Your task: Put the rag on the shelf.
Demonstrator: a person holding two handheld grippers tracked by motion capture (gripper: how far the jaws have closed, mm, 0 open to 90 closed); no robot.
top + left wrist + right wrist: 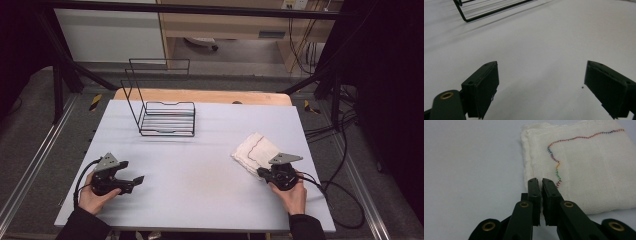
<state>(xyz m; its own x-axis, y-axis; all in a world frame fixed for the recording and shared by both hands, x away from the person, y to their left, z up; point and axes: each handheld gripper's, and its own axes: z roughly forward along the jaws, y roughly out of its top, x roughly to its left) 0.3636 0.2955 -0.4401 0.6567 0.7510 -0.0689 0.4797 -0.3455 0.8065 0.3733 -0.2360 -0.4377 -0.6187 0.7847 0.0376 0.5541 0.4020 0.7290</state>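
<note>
sleeves: dark, worn on both forearms | left gripper (131, 184): black body, grey three-cornered plate on top, black cable looped behind | right gripper (540, 181): black body, grey plate, black cable trailed off | jaws: flat black blocks, small holes seen in them | arm links: brass-ringed rivets seen

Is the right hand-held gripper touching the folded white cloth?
Touching. In the right gripper view, the right hand-held gripper has its jaws shut over the near edge of the folded white cloth.
</note>
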